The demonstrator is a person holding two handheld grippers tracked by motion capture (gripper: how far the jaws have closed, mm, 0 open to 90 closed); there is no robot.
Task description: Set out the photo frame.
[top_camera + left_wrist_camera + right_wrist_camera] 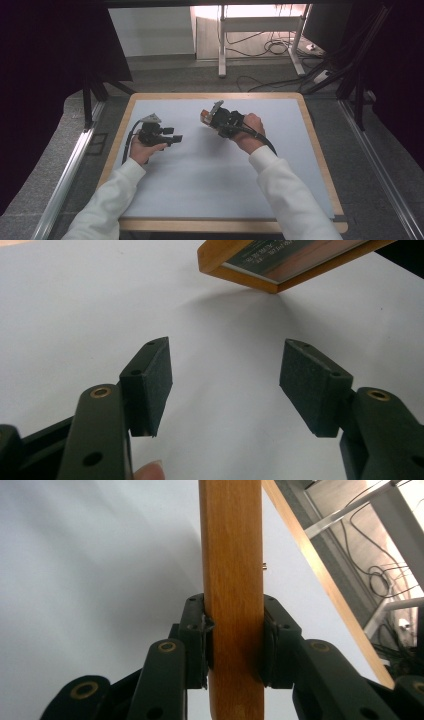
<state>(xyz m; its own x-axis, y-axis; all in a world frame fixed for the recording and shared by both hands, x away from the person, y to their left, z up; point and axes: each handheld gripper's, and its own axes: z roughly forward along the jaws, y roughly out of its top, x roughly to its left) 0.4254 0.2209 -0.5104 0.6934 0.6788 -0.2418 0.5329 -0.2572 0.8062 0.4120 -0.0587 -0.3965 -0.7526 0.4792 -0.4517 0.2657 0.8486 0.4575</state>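
My right gripper [209,118] is shut on a small wooden-framed panel [205,116] and holds it a little above the white tabletop, near the middle of the far half. In the right gripper view the frame's wooden edge [231,570] stands upright, and both pads press on its sides. My left gripper [176,139] rests to the left of it, pointing right, with its jaws open and nothing between them. In the left gripper view the frame [280,267] hangs ahead, beyond the open pads [150,385], casting a shadow on the table.
The table [320,165] has a white top and a wooden rim. Beyond its far edge lies grey floor with desk legs [221,45] and cables [272,47]. Black stands and metal rails flank both sides.
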